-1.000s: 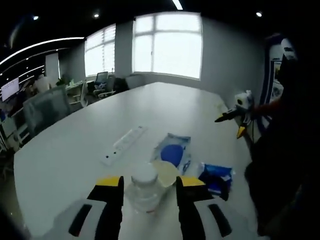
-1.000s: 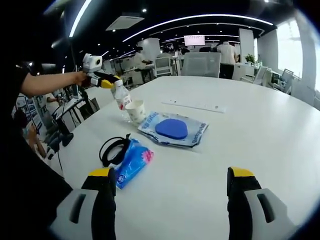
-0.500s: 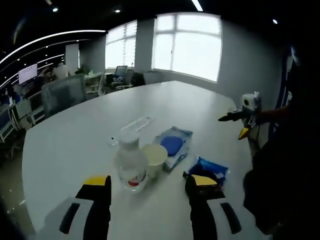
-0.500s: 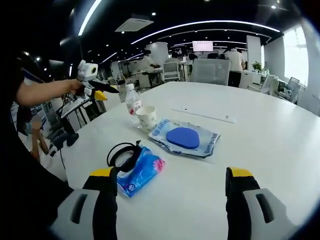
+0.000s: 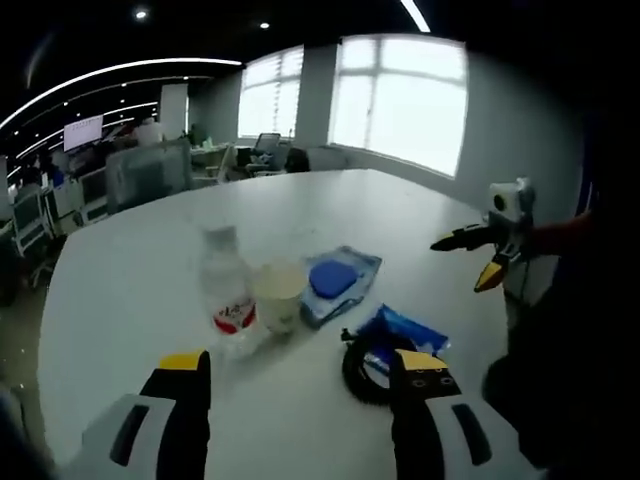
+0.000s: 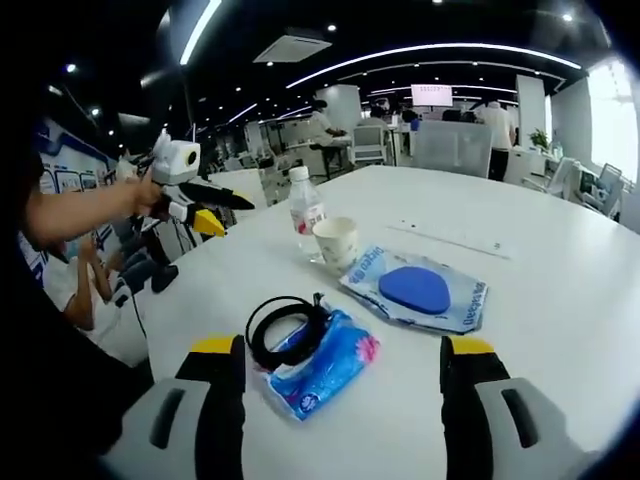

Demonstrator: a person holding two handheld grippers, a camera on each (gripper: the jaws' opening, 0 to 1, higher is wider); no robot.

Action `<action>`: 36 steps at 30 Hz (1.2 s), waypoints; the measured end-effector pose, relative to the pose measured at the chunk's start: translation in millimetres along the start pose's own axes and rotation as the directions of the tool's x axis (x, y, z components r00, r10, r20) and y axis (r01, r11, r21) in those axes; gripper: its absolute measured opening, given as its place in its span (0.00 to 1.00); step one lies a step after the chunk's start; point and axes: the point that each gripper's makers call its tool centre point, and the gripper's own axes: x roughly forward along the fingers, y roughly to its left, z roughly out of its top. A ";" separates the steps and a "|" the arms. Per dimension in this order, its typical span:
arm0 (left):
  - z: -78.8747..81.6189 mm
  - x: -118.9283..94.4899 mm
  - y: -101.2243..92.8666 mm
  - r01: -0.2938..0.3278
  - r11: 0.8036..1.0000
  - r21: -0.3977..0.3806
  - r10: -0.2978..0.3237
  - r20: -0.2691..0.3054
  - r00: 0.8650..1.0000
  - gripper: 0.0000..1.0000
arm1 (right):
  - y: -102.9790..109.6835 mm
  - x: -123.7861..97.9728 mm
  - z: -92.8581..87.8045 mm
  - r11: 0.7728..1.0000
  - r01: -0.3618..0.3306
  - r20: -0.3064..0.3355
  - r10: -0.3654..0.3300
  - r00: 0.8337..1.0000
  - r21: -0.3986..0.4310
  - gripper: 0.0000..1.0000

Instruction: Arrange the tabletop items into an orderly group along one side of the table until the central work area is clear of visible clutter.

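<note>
A clear water bottle with a red label stands on the white table, touching nothing. A paper cup stands right beside it. Past the cup lies a clear bag with a blue pad. A blue tissue pack lies with a coiled black cable on it. My left gripper is open and empty, short of the bottle. My right gripper is open over the tissue pack. Each gripper also appears in the other's view, left and right.
A white power strip lies farther out on the table. Office chairs and desks stand beyond the table's far edge. A person's arm reaches in from the left. People stand in the background.
My left gripper has let go of the bottle and drawn back; the bottle now stands free beside the cup. The right gripper view has shifted closer to the tissue pack and cable.
</note>
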 end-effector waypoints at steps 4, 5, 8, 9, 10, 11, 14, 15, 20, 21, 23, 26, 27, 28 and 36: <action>-7.9 3.6 -18.0 0.021 1.000 -0.023 -0.021 0.006 1.000 0.73 | 11.7 9.3 -1.2 1.000 -0.020 -0.010 0.020 1.000 -0.008 0.70; -10.1 4.7 -21.7 0.025 0.999 -0.022 -0.025 0.003 1.000 0.73 | 13.6 11.4 -1.7 1.000 -0.021 -0.013 0.021 1.000 -0.008 0.70; -15.2 8.7 -33.6 0.035 0.999 -0.025 -0.035 -0.001 0.999 0.74 | 18.5 17.6 -3.5 1.000 -0.024 -0.022 0.024 0.999 -0.003 0.66; -15.9 9.8 -36.7 0.039 0.999 -0.030 -0.039 0.001 0.999 0.74 | 19.2 18.9 -4.5 1.000 -0.023 -0.027 0.023 0.999 0.000 0.64; -18.1 12.2 -39.5 0.045 0.998 -0.033 -0.045 0.000 0.999 0.74 | 20.4 20.9 -6.0 1.000 -0.023 -0.031 0.023 0.999 0.003 0.63; -18.6 13.5 -42.4 0.046 0.998 -0.033 -0.046 0.002 0.999 0.74 | 20.8 22.1 -7.7 1.000 -0.023 -0.036 0.023 0.999 0.006 0.62; -20.3 18.3 -51.8 0.054 0.998 -0.044 -0.054 0.007 0.999 0.74 | 22.7 25.5 -12.3 1.000 -0.023 -0.049 0.024 0.999 0.021 0.60; -21.9 20.7 -54.9 0.055 0.997 -0.050 -0.054 0.007 0.999 0.73 | 24.7 26.7 -14.6 0.999 -0.026 -0.057 0.027 0.998 0.024 0.59; -32.6 31.4 -66.8 0.052 0.997 -0.054 -0.053 -0.017 0.998 0.68 | 34.1 34.1 -17.4 0.999 -0.040 -0.068 0.040 0.997 -0.004 0.54; -33.7 32.9 -68.6 0.051 0.997 -0.057 -0.052 -0.019 0.998 0.68 | 36.2 35.8 -17.1 0.999 -0.042 -0.068 0.041 0.997 -0.016 0.52; -36.3 36.7 -71.2 0.051 0.996 -0.066 -0.053 -0.023 0.998 0.65 | 41.0 40.7 -17.0 0.999 -0.047 -0.071 0.045 0.996 -0.028 0.47; -40.6 44.2 -75.0 0.033 0.997 -0.065 -0.036 -0.033 0.999 0.62 | 47.5 49.5 -16.2 0.998 -0.052 -0.070 0.048 0.996 -0.045 0.40; -41.5 46.4 -75.8 0.030 0.997 -0.069 -0.032 -0.036 0.999 0.60 | 49.6 53.5 -17.3 0.997 -0.053 -0.078 0.048 0.996 -0.053 0.37; -42.2 48.9 -77.7 0.022 0.997 -0.075 -0.026 -0.040 0.999 0.58 | 50.9 56.7 -18.2 0.997 -0.053 -0.082 0.047 0.995 -0.062 0.36; -49.8 66.9 -72.4 -0.002 0.995 -0.102 -0.004 -0.059 0.998 0.48 | 52.6 78.0 -33.4 0.997 -0.025 -0.154 0.013 0.988 -0.071 0.35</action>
